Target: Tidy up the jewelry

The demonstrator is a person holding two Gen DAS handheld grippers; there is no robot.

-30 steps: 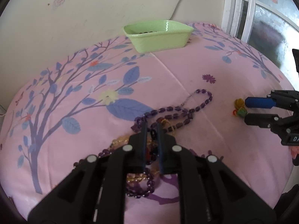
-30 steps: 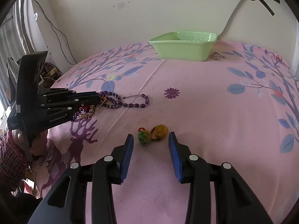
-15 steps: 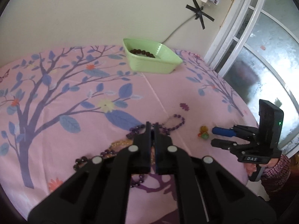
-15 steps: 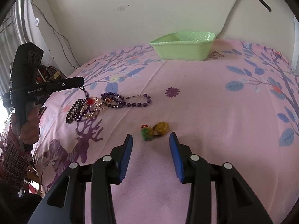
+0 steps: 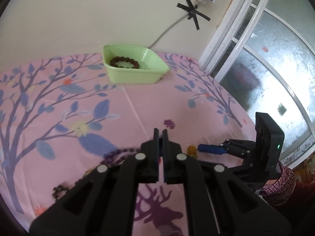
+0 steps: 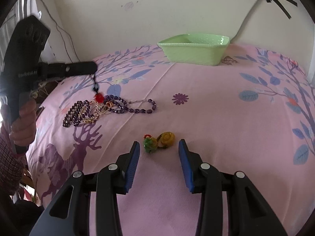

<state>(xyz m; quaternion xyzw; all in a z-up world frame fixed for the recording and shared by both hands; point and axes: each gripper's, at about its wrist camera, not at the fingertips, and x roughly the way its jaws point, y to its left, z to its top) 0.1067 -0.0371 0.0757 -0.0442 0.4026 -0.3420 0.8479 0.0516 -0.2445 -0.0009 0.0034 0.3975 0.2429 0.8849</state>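
Fingers of my left gripper (image 6: pixel 94 67) are pinched shut on a dark cord, its red-bead pendant (image 6: pixel 99 97) dangling over the purple bead pile (image 6: pixel 110 108). From there the green dish (image 6: pixel 194 49) sits far and to the right, across the pink tabletop (image 6: pixel 226 118). My right gripper (image 6: pixel 159 153) gapes empty, nearest the two small charms (image 6: pixel 158 141).

A dish (image 6: pixel 194 50) sits at the bed's (image 6: pixel 226 118) far edge with a bracelet (image 5: pixel 124 62) in it, necklaces (image 6: pixel 98 108) piled toward the left edge, two charms (image 6: pixel 158 142) near the front.
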